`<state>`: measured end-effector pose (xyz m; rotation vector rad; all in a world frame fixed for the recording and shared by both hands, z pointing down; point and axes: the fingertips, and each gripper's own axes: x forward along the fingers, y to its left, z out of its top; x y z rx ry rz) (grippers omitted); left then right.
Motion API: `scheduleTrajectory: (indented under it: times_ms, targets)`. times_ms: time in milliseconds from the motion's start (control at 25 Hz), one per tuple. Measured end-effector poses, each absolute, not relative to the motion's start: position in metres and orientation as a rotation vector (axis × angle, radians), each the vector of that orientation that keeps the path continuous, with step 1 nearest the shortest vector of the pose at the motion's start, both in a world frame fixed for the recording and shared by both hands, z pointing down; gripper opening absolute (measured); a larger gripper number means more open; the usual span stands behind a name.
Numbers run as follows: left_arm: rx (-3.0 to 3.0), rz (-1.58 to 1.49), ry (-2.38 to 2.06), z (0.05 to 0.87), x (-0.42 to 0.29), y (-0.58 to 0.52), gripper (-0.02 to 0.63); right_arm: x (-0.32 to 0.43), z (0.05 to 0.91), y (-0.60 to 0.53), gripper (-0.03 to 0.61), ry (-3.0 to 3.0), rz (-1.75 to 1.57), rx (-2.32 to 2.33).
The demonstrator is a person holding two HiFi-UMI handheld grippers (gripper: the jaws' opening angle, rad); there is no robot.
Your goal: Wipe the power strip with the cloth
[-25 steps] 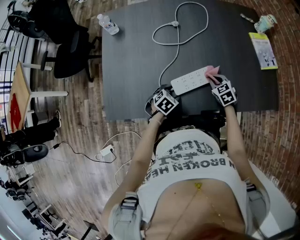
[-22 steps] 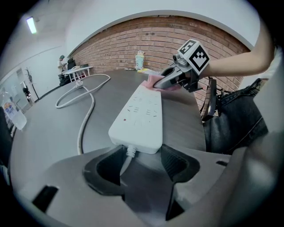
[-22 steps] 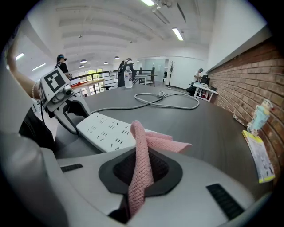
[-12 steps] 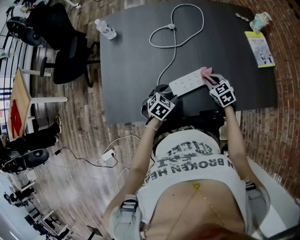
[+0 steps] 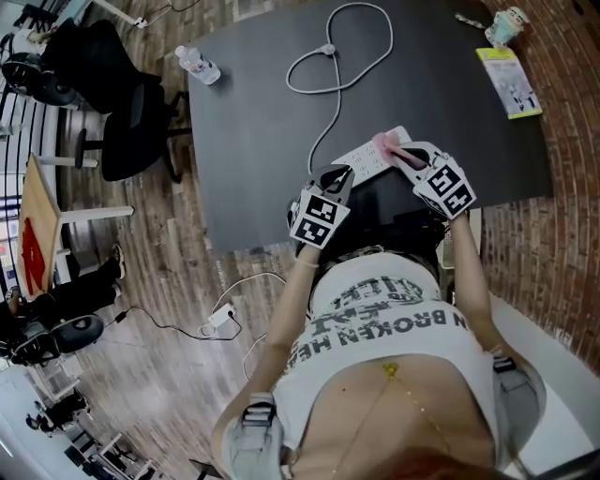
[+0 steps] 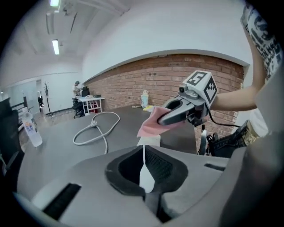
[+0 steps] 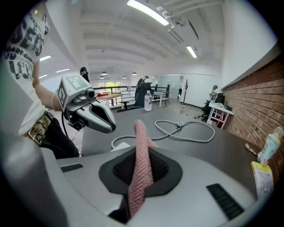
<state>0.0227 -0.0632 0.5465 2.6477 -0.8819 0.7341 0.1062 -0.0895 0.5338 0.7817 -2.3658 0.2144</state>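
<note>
The left gripper (image 5: 336,178) hangs over the near edge of the dark counter (image 5: 253,141). Its jaws have just closed and now stand together with nothing clamped; the white seen through their slit is the power strip (image 5: 361,161) beyond. To its right, the right gripper (image 5: 405,155) has its jaws clamped on the pink cloth (image 5: 384,143), whose free end stands up past the tips and sits over the strip's right end. The strip lies slantwise by the near edge, between the two grippers. Its grey cord (image 5: 327,49) runs off in a loop towards the far edge. A water bottle (image 5: 197,64) lies at the far left corner. A yellow booklet (image 5: 507,82) and a small cup (image 5: 507,23) are at the far right corner.
</note>
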Motion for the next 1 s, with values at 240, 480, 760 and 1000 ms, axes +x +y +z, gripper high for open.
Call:
scheduleTrajectory:
  times_ms: [240, 480, 760, 1000]
  targets:
    - [2.697, 0.563, -0.974, 0.501, 0.028, -0.064, 0.008, 0.086, 0.487, -0.077, 0.017, -2.534, 0.158, 0.823]
    - [2.751, 0.402, -1.034, 0.450, 0.027, -0.066, 0.008, 0.071, 0.441, -0.075, 0.017, -2.686, 0.136, 0.943]
    - [2.844, 0.249, -1.104, 0.393, 0.027, -0.066, 0.008, 0.057, 0.391, -0.074, 0.017, -2.843, 0.096, 0.991]
    - [2.903, 0.216, -1.108, 0.367, 0.029, -0.061, 0.006, 0.054, 0.369, -0.071, 0.017, -2.870, 0.058, 0.989]
